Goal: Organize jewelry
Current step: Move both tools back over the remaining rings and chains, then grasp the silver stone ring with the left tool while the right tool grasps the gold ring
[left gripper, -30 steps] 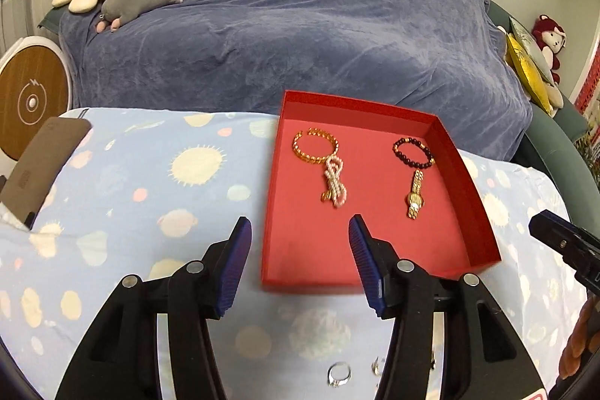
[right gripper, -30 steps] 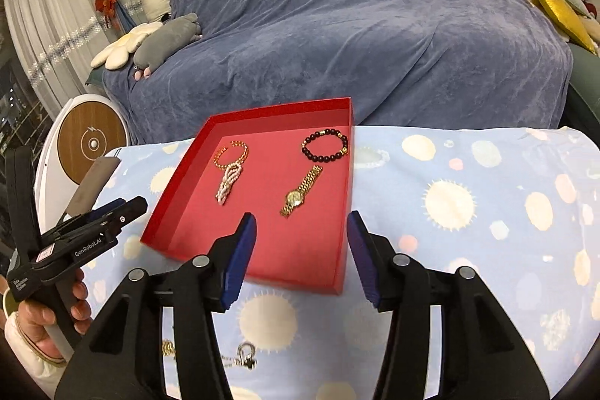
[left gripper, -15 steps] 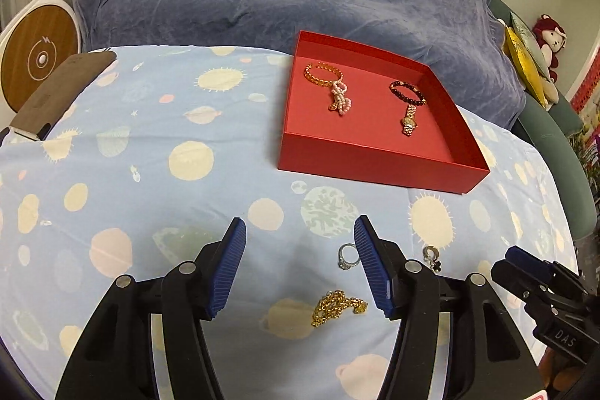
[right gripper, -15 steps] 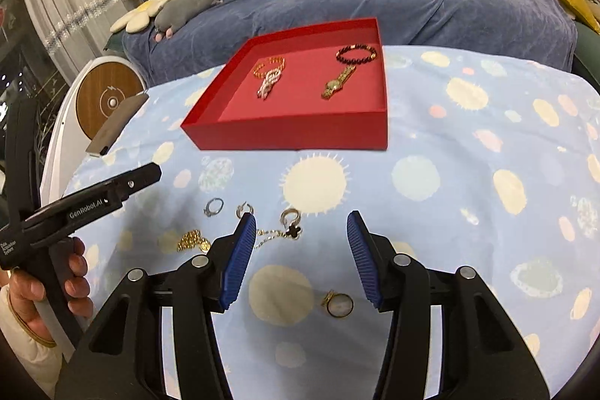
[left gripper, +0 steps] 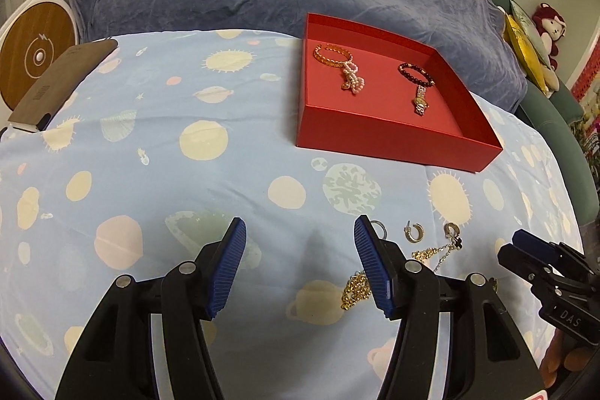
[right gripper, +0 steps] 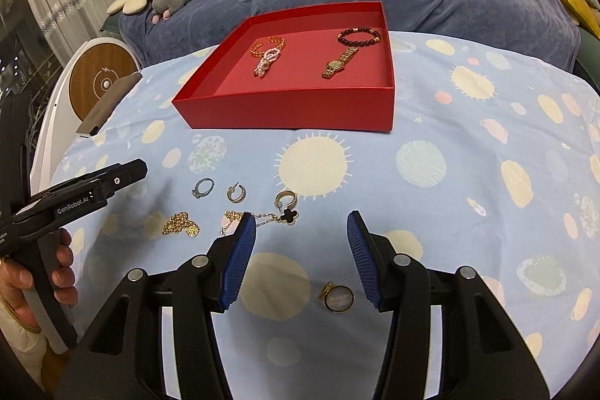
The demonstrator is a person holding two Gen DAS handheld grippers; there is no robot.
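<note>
Left gripper (left gripper: 300,242): blue ribbed pads are held wide apart over the pale blue planet-print cloth (left gripper: 157,145); nothing is gripped.

Loose pieces on the cloth, read left to right in the right wrist view: a silver ring with a small stone (right gripper: 203,187); below it a bunched gold chain with a round pendant (right gripper: 182,223); a small gold hoop earring (right gripper: 236,192); a fine chain with a black clover charm (right gripper: 288,216), partly hidden behind the right gripper's left pad; a larger gold hoop earring (right gripper: 286,198), just above the clover. A round gold ring with a pale face (right gripper: 338,297) is seen lower, between the pads and apart from the rest.

Right gripper (right gripper: 302,244): pads are spread wide, empty.

Red rectangular cardboard tray (right gripper: 292,109) is set farther back on the cloth. Inside are noted a gold link bracelet (right gripper: 267,46) touching a pearl bead strand (right gripper: 267,61), then a dark bead bracelet (right gripper: 358,36) above a gold wristwatch (right gripper: 337,63).
</note>
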